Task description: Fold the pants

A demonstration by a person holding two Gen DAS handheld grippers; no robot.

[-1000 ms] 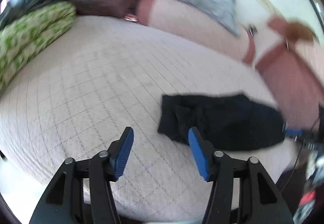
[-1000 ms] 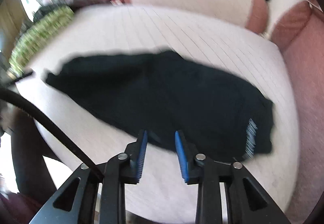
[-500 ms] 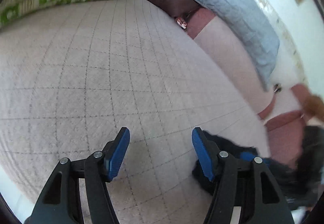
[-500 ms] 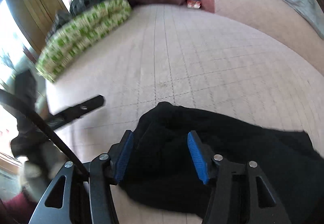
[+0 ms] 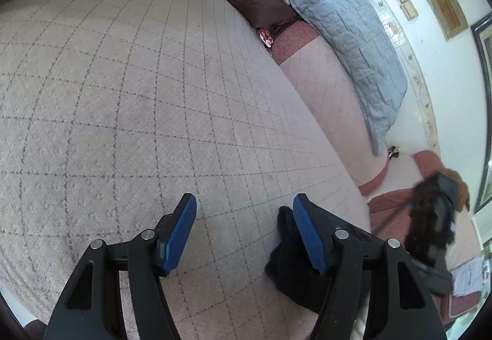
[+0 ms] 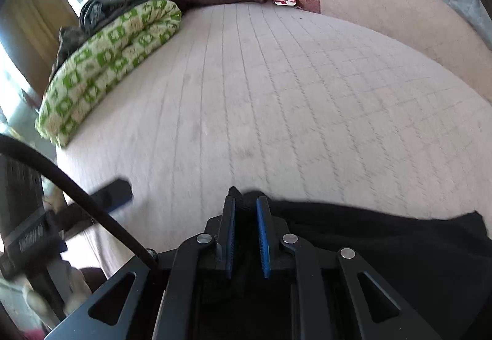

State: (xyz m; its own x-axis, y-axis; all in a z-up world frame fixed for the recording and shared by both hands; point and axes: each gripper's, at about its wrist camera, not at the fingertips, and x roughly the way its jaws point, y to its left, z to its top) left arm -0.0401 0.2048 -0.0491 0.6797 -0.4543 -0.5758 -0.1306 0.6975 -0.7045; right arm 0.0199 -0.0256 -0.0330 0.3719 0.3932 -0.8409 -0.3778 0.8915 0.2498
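Note:
The black pants (image 6: 384, 235) lie on the quilted pink bed cover (image 6: 276, 112) near its front edge. My right gripper (image 6: 246, 217) is nearly shut on the left end of the pants, with black cloth between its blue pads. In the left wrist view my left gripper (image 5: 243, 229) is open and empty just above the cover, and an end of the pants (image 5: 286, 247) lies behind its right finger. The rest of the pants is hidden behind the grippers.
A green patterned folded blanket (image 6: 104, 63) lies at the far left of the bed. A grey quilt (image 5: 356, 51) and long pink bolsters (image 5: 332, 100) line the back. A black cable (image 6: 77, 198) crosses the right wrist view.
My right gripper has moved onto the left end of the pants and closed on it. My left gripper stays open and has shifted a little nearer the same end.

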